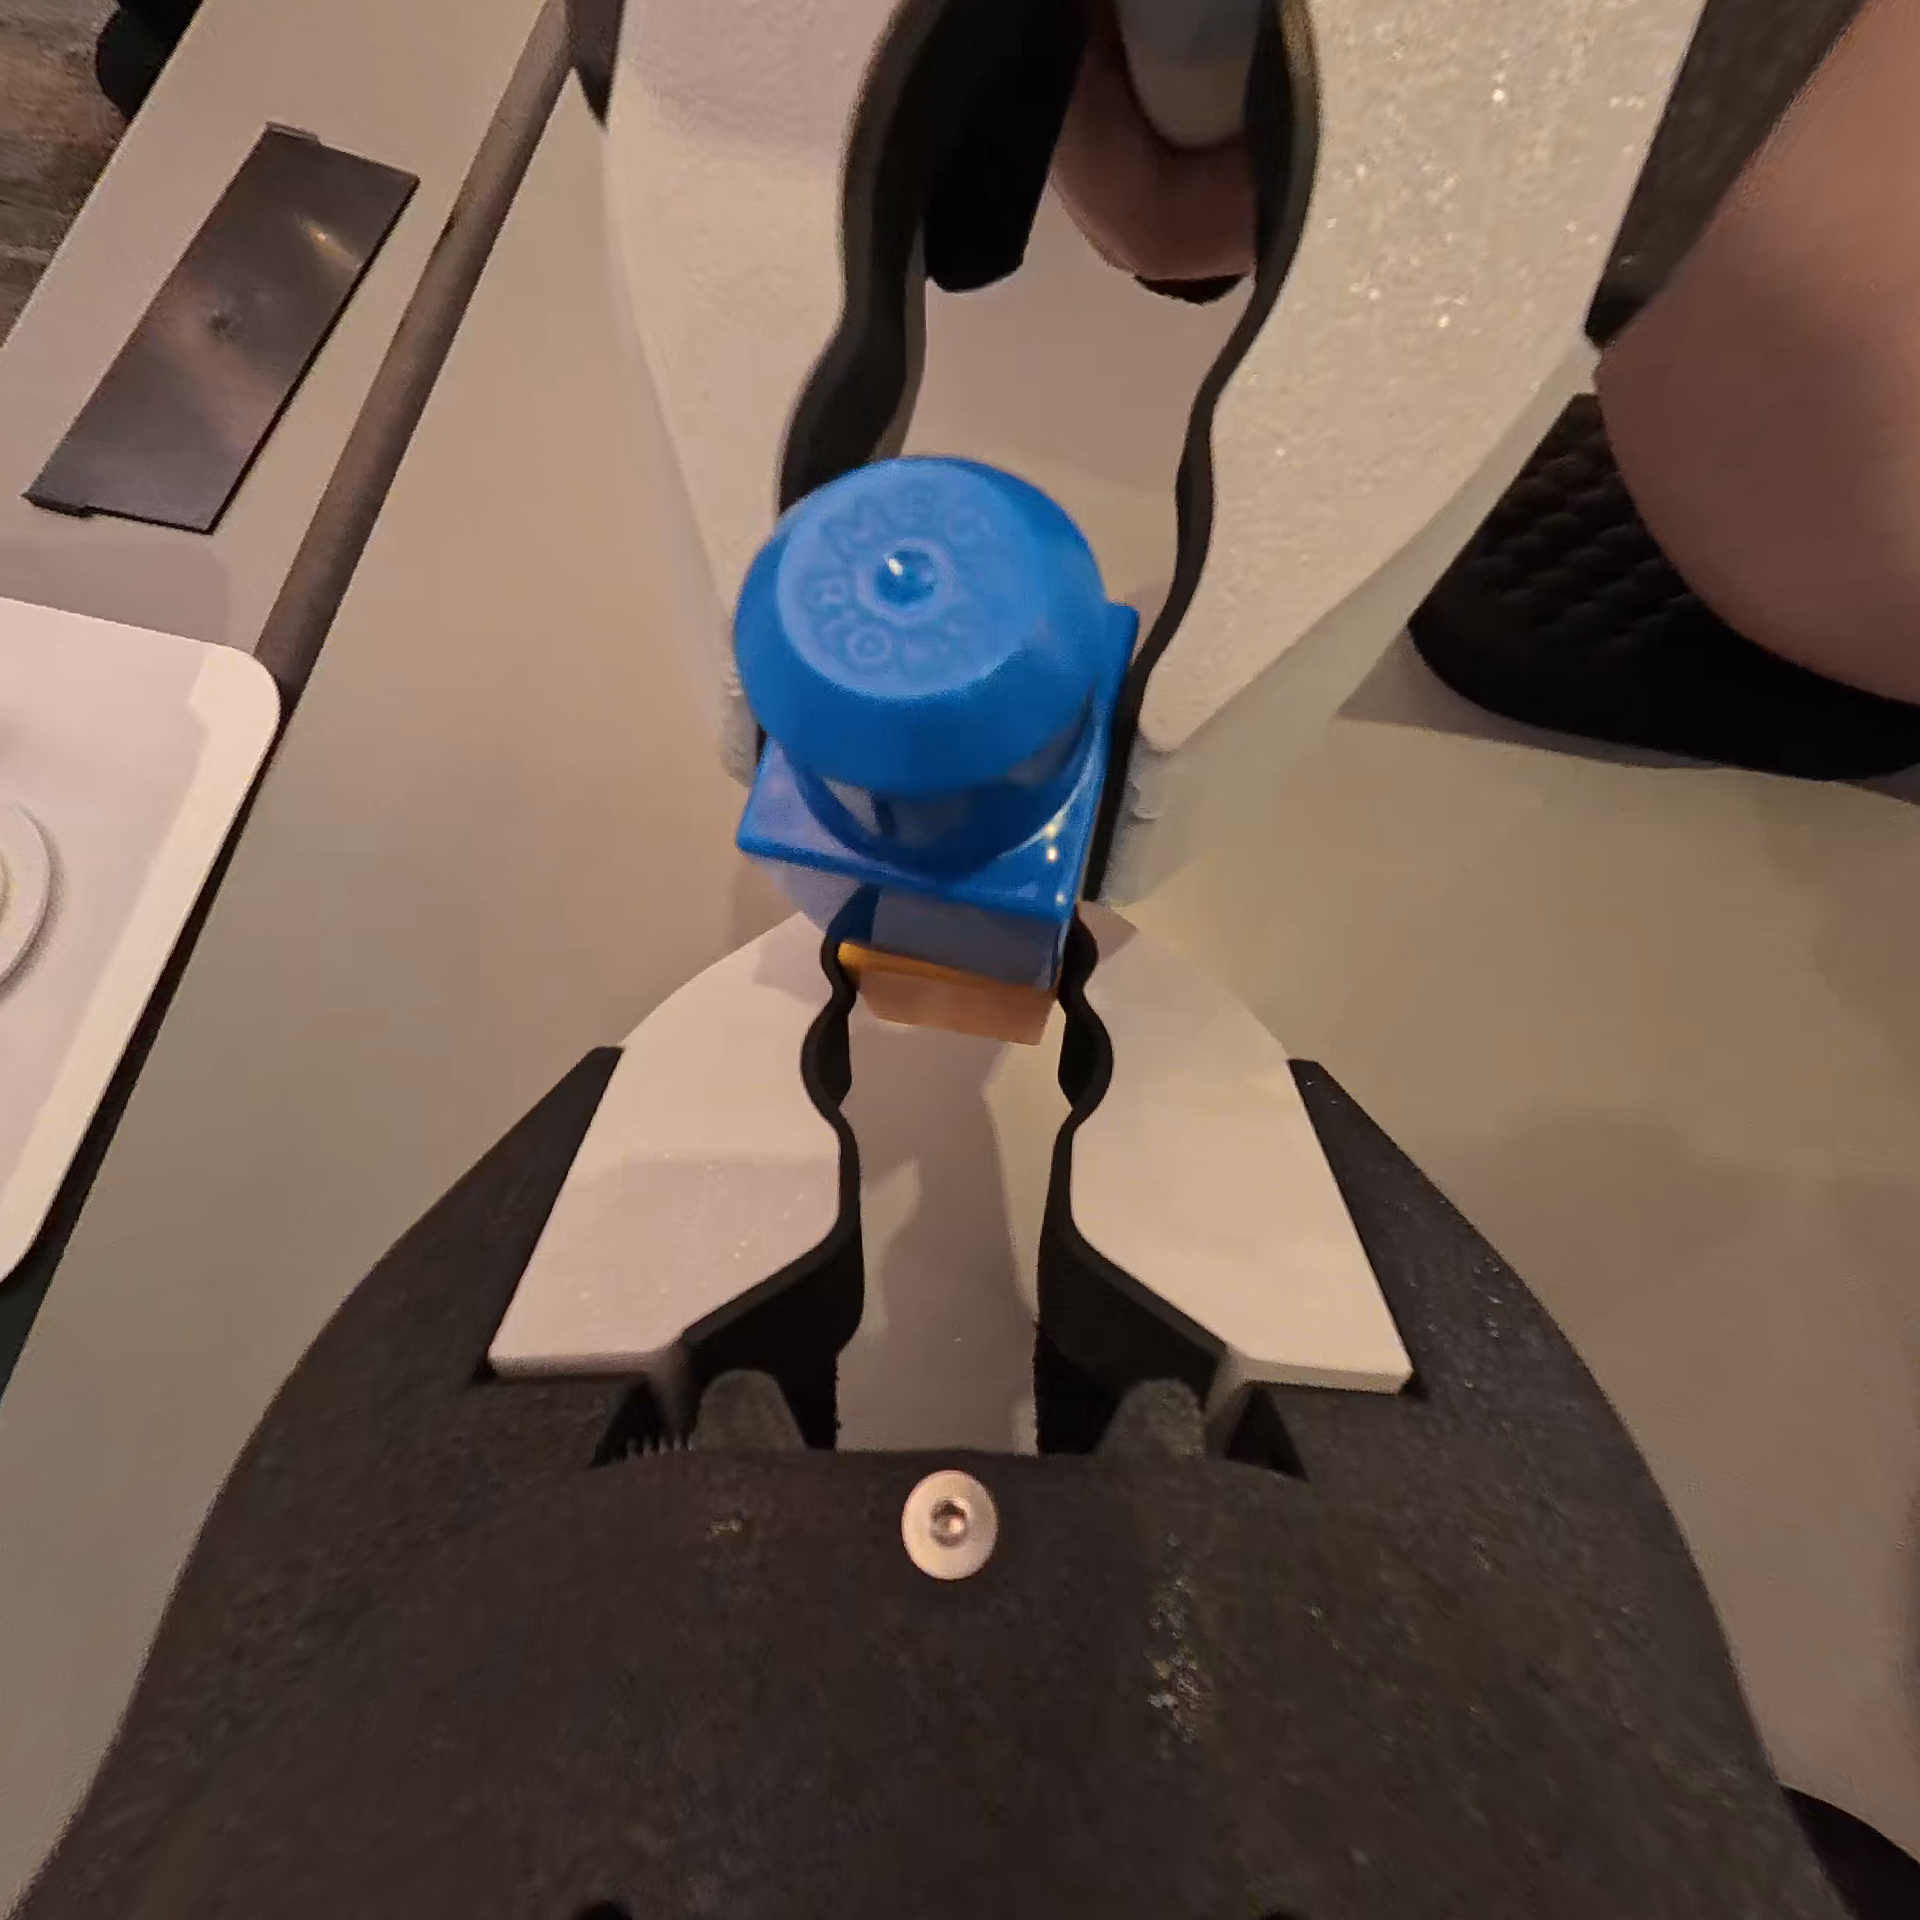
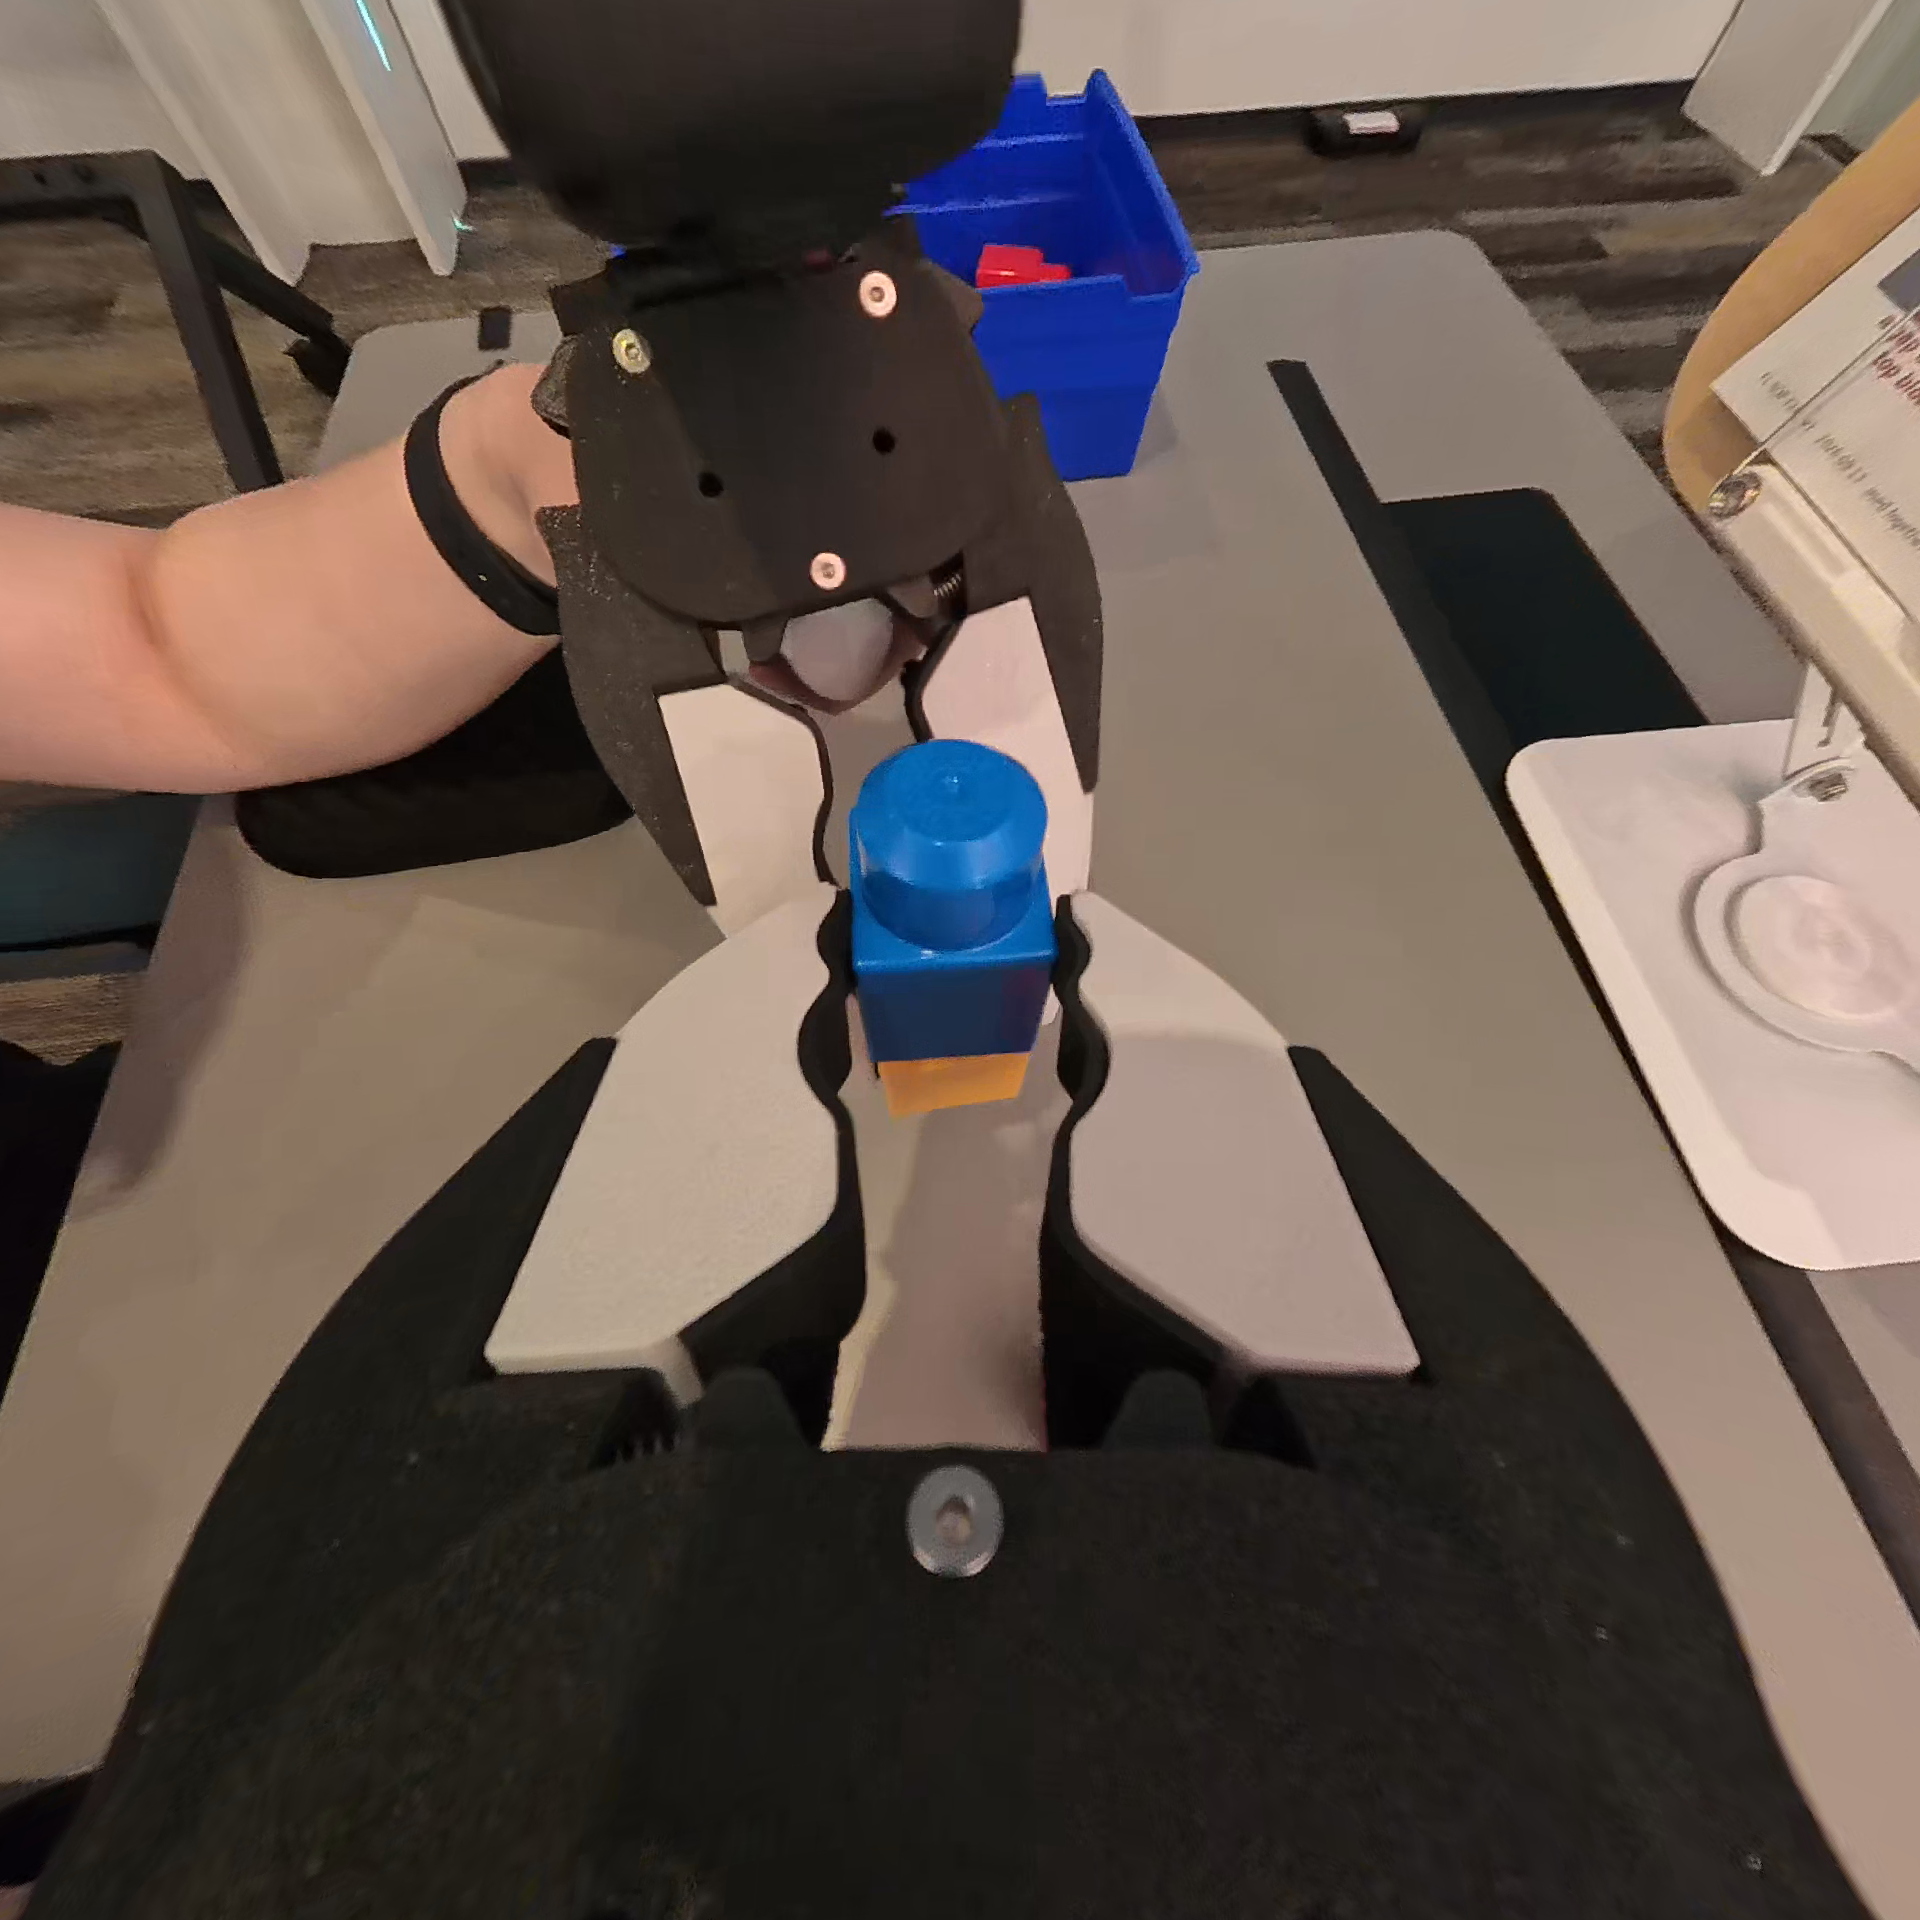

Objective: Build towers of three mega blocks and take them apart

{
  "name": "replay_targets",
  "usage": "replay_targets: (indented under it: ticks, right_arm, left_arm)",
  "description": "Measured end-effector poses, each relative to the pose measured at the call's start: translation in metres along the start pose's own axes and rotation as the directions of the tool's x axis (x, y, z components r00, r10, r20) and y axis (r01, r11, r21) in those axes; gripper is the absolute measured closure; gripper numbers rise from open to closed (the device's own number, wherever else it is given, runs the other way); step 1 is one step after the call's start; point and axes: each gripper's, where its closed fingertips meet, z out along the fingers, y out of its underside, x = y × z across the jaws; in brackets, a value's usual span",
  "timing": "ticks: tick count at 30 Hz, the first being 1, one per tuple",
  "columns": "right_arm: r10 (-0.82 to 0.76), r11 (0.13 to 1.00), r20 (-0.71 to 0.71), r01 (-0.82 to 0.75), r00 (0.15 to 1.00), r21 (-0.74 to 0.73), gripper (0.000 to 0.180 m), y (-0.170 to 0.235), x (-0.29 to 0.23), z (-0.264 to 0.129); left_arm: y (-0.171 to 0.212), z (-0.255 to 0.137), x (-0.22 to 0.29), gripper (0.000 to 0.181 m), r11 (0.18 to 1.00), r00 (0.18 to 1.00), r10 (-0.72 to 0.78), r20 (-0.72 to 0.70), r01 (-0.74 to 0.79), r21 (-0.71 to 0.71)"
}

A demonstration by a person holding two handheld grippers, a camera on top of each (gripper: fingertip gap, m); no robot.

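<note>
- Here, your right gripper [image 2: 954, 977] is clamped on the blue block [image 2: 951, 961], which sits on an orange block [image 2: 951, 1083] above the grey table [image 2: 1299, 935].
- Your left gripper [image 1: 956, 961] is closed on the same stack from the opposite side.
- Beyond the stack, a blue bin [image 2: 1081, 312] holds a red block [image 2: 1013, 265].

One blue block [image 2: 951, 935] sitting atop one orange block [image 2: 951, 1086], one red block [image 2: 1013, 265] lying in one blue bin [image 2: 1101, 343], two grippers showing, left [image 1: 951, 940] and right [image 2: 951, 977], one white tray [image 2: 1683, 997] resting nearby
</note>
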Motion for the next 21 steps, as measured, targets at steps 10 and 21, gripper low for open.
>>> replay_targets:
  ticks: [10,21]
  right_arm:
    - [0.014,1.000,0.113,-0.016,0.994,0.020,0.144,0.005,-0.012,-0.006]
    - [0.120,0.993,0.111,-0.121,0.987,-0.001,0.144,0.009,-0.006,-0.002]
  left_arm:
    - [-0.006,-0.001,0.020,0.145,0.999,0.986,-0.041,-0.161,0.046,0.029]
    - [-0.004,0.002,0.016,0.145,0.994,0.979,-0.107,-0.175,0.111,0.011]
